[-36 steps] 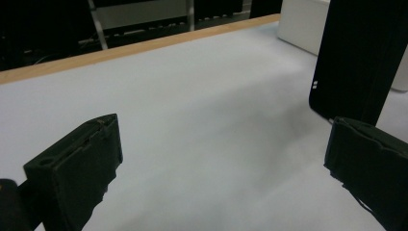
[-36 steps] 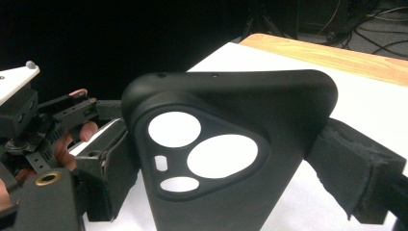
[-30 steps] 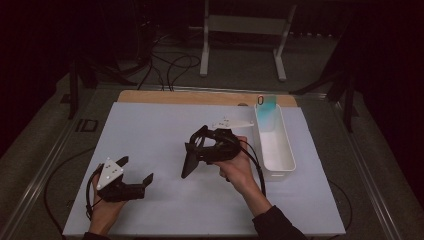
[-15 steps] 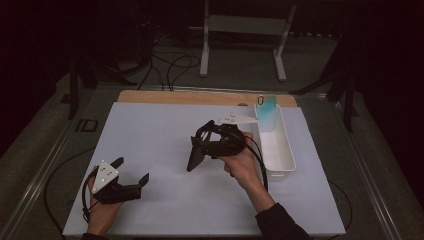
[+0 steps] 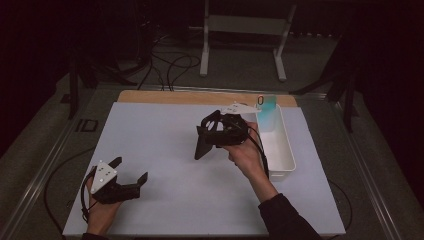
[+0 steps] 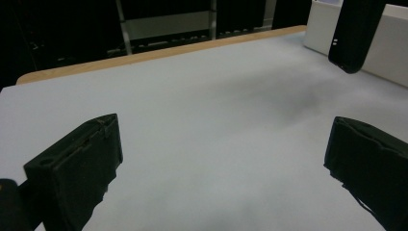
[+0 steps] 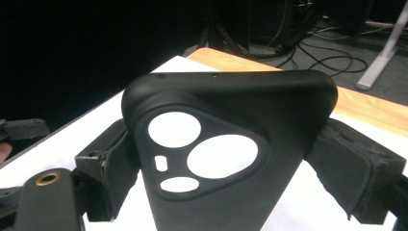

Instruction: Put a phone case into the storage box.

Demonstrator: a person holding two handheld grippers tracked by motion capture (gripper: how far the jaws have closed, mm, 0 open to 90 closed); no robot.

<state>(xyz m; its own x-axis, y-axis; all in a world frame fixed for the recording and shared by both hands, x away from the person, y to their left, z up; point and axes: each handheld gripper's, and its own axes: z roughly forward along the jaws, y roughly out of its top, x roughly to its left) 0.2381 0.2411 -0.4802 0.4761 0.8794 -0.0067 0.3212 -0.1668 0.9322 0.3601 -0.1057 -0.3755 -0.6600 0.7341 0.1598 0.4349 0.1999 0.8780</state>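
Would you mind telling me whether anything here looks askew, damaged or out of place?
Nothing stands out. The right gripper clamps a black phone case by its sides above the table, the left gripper rests open, and the white bin sits upright.

Setting: a lab or recording studio, dim outside the work area. A white mat covers a wooden table framed by metal rails. Loose black cables run across grey carpet behind it, beside a white metal stand. Dark equipment frames stand at both sides.
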